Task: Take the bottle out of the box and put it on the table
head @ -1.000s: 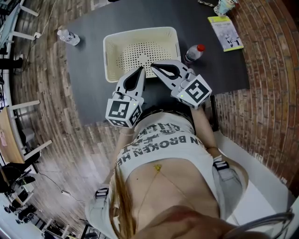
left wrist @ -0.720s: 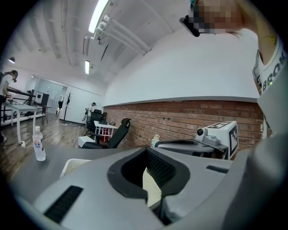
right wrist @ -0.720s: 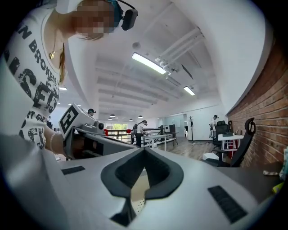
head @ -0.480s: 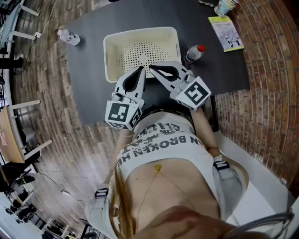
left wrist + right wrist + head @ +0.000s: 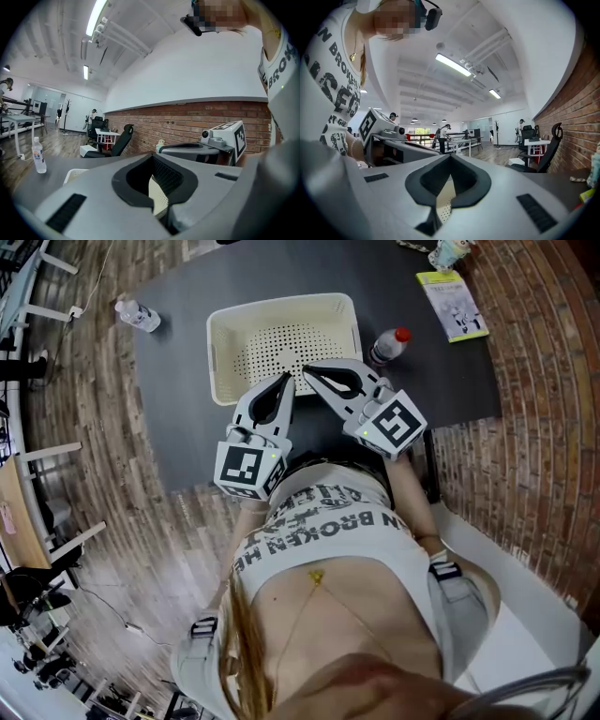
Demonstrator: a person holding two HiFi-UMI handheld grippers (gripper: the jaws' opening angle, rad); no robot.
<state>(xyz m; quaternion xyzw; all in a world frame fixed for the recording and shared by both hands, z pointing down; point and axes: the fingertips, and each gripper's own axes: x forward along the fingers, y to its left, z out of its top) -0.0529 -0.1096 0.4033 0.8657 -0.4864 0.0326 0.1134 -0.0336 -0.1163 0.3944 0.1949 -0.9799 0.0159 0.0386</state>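
- Far left, 1 clear water bottle [image 5: 137, 314] is standing at the corner of the dark surface [image 5: 187, 427], well apart from the action and looking like a bystander.
- The cream perforated box [image 5: 281, 302] is sitting mid-surface, and its floor is showing bare, with no bottle inside.
- The left claw [image 5: 285, 382] is hovering at the box's near rim, its jaws pressed together on nothing.
- Just beside it, the right claw [image 5: 306, 369] is doing the same, jaws closed and empty. I'd say both are idling there because the lift looks finished.
- Right of the box, the task's bottle [image 5: 388, 347] is resting on the surface just beside the box wall, with a dark-looking body and a red cap, free of both claws. Whether it's upright or tilted is hard to call from above.
- Further right, a yellow-edged booklet [image 5: 452, 306] is lying clear of everything.
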